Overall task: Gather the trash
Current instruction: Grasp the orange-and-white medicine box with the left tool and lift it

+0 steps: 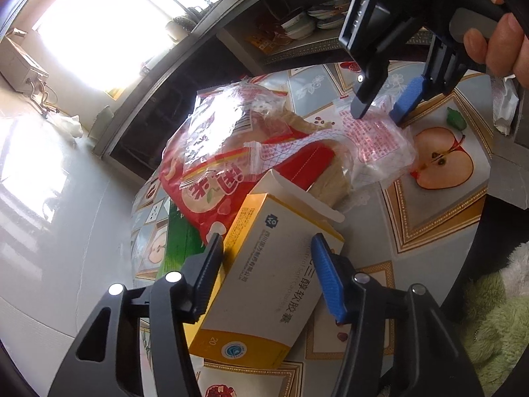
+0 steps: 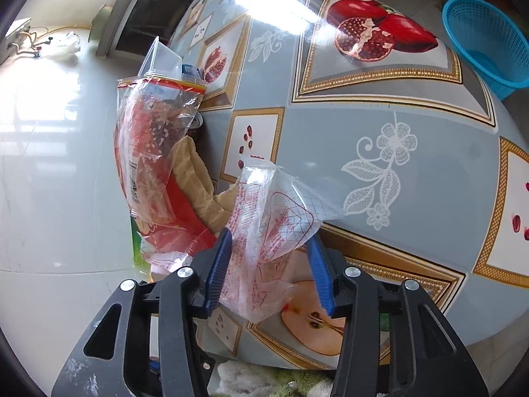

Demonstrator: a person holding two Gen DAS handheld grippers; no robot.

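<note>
A white and yellow medicine box (image 1: 264, 274) lies on the table between the open jaws of my left gripper (image 1: 267, 248); the pads stand beside it, not clamped. Beyond it lies a red snack bag (image 1: 211, 178) under clear plastic bags. My right gripper (image 1: 380, 109) hovers over a clear plastic bag with red print (image 1: 377, 139). In the right wrist view that bag (image 2: 267, 235) sits between the open blue pads of my right gripper (image 2: 269, 264). The red bag and clear wrappers (image 2: 155, 152) lie to the left, with a beige cloth (image 2: 195, 178).
The table has a fruit-patterned cover (image 2: 396, 99). A blue plastic basket (image 2: 486, 39) stands at its far right. A green scrap (image 1: 456, 119) and a white wrapper (image 1: 502, 106) lie near the table edge. A green box (image 1: 182, 244) lies under the red bag. Grey tiled floor lies left.
</note>
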